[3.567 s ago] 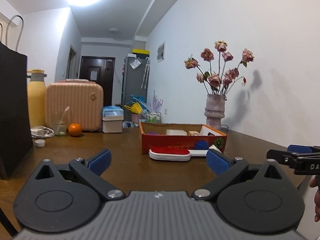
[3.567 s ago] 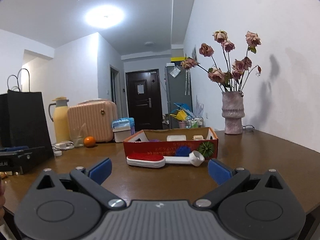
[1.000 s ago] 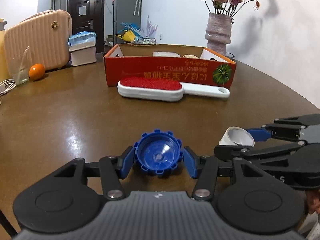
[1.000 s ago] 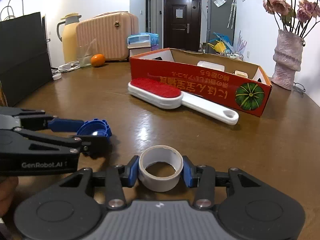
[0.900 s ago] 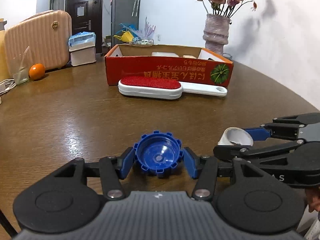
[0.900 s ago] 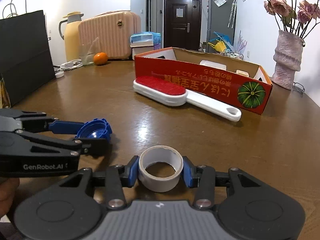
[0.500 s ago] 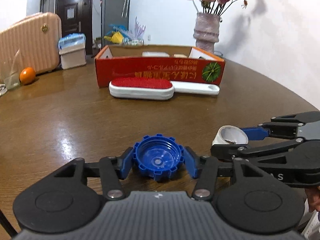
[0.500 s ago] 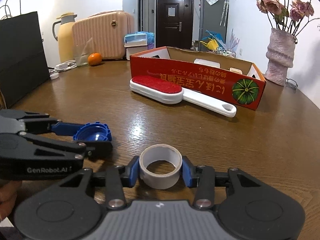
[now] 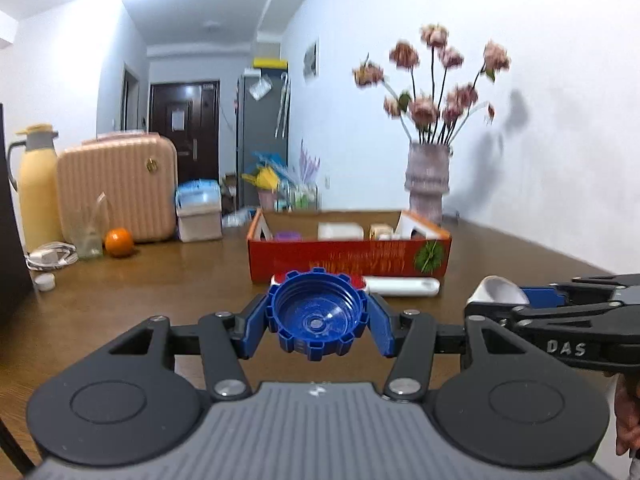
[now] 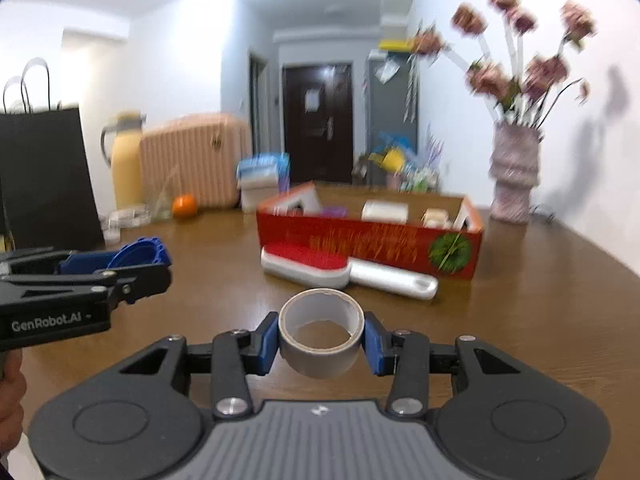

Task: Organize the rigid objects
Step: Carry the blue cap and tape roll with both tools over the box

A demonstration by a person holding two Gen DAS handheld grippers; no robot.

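Note:
My left gripper is shut on a blue ridged cap and holds it above the brown table. My right gripper is shut on a roll of tape, also lifted off the table. The cap also shows in the right wrist view, and the tape in the left wrist view. Ahead stands a red cardboard box holding a few small items. A red and white lint brush lies against its near side.
A vase of flowers stands behind the box to the right. At the left back are a pink case, a yellow flask, an orange, a glass and a black bag.
Both grippers have risen off the table with the cap and the tape held, and now point level toward the box. Earlier they were open and empty.

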